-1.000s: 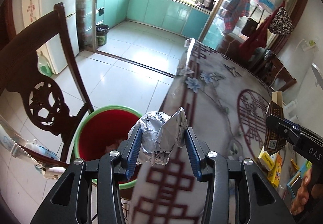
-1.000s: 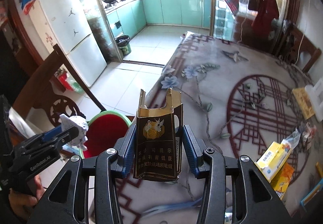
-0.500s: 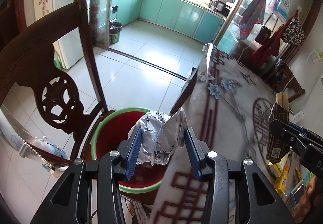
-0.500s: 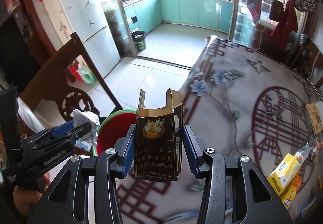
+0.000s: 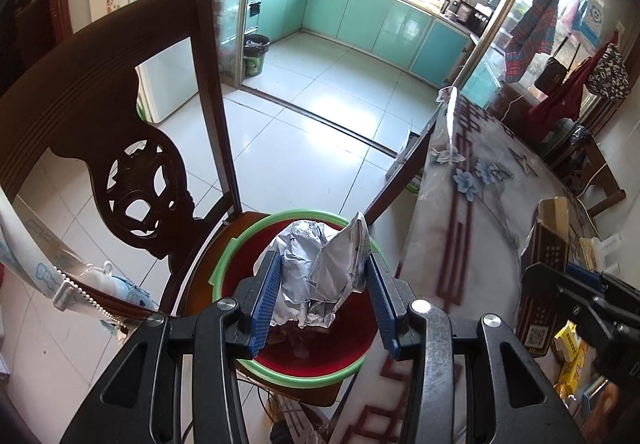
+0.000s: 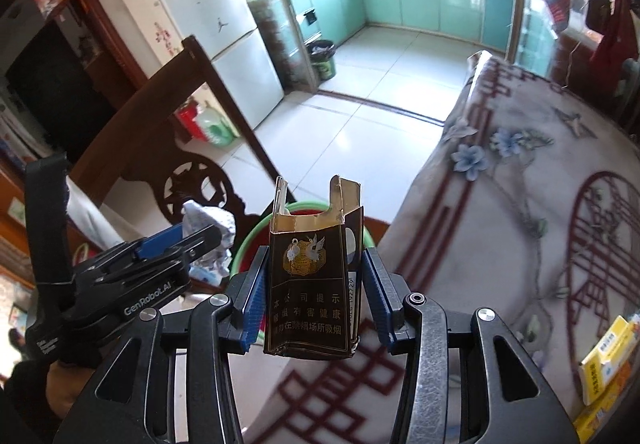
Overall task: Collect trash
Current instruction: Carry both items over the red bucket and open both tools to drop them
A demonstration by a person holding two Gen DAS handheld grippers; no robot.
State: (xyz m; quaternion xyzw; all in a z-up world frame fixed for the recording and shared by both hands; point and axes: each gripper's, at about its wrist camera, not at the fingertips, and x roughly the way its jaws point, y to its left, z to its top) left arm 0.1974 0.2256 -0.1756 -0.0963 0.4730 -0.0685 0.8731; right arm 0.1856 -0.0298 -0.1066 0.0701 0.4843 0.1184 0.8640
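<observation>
My left gripper [image 5: 322,284] is shut on a crumpled ball of silver foil paper [image 5: 316,276] and hangs right above a red bucket with a green rim [image 5: 296,374] that stands on a chair seat. In the right wrist view the same left gripper [image 6: 192,240] shows at the left with the foil ball [image 6: 210,222]. My right gripper [image 6: 314,288] is shut on an opened dark brown cigarette pack [image 6: 310,284], held upright over the table's edge, just right of the bucket rim [image 6: 246,244]. The pack [image 5: 546,268] also appears at the right of the left wrist view.
A carved dark wooden chair [image 5: 132,172] stands left of the bucket. The table with a flowered cloth [image 6: 520,212] fills the right side, with yellow boxes [image 6: 604,364] near its right edge. Beyond lie a white tiled floor [image 5: 320,116], a fridge [image 6: 208,24] and the kitchen.
Both grippers have moved left, off the table and toward the chair. The foil ball now hangs over the bucket's mouth, and the cigarette pack has come to the table's edge.
</observation>
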